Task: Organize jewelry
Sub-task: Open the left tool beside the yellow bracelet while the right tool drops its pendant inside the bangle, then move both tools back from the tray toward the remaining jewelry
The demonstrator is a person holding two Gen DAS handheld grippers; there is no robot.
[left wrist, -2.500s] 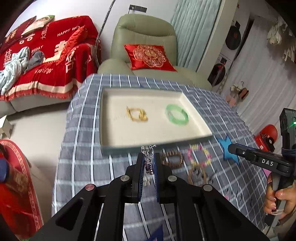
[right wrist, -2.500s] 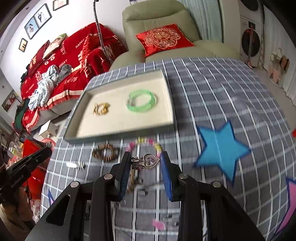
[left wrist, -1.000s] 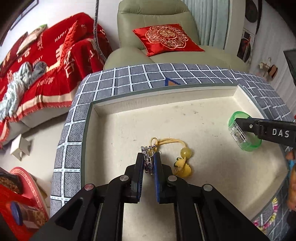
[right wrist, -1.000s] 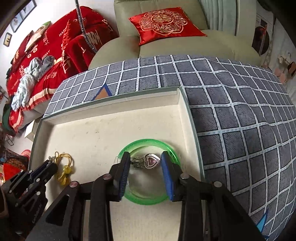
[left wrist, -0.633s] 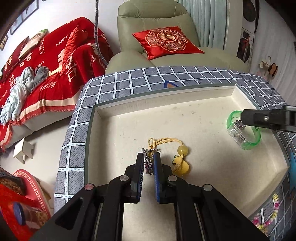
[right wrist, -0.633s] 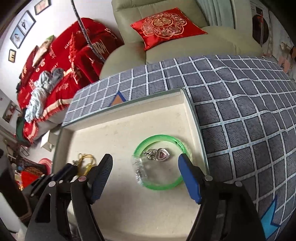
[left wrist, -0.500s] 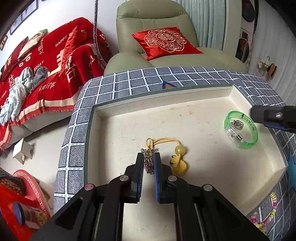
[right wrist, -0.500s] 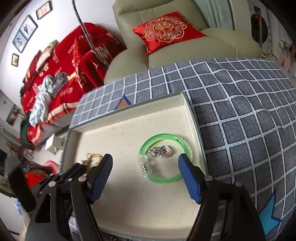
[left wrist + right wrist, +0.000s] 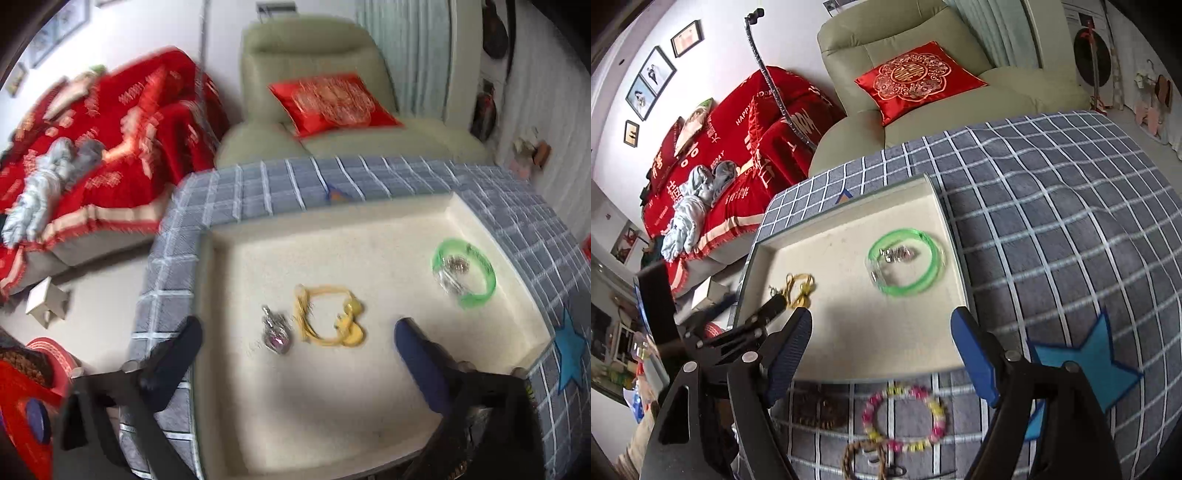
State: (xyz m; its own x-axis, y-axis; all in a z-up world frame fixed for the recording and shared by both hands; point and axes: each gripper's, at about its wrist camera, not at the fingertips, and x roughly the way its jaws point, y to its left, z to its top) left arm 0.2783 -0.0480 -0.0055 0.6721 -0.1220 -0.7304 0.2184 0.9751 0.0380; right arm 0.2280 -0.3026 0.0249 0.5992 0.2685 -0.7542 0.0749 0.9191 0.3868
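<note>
Both grippers, left gripper (image 9: 297, 341) and right gripper (image 9: 881, 343), are spread, grasping nothing; silver pendant (image 9: 275, 330) lies in tray (image 9: 424, 201) beside yellow charm (image 9: 328, 317); careless reaching could tangle them.

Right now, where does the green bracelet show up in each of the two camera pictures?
Left wrist view: green bracelet lies at the right, inside the tray.
Right wrist view: green bracelet sits just above centre, near the tray's right wall.
Shared landmark: red cushion on the armchair.
</note>
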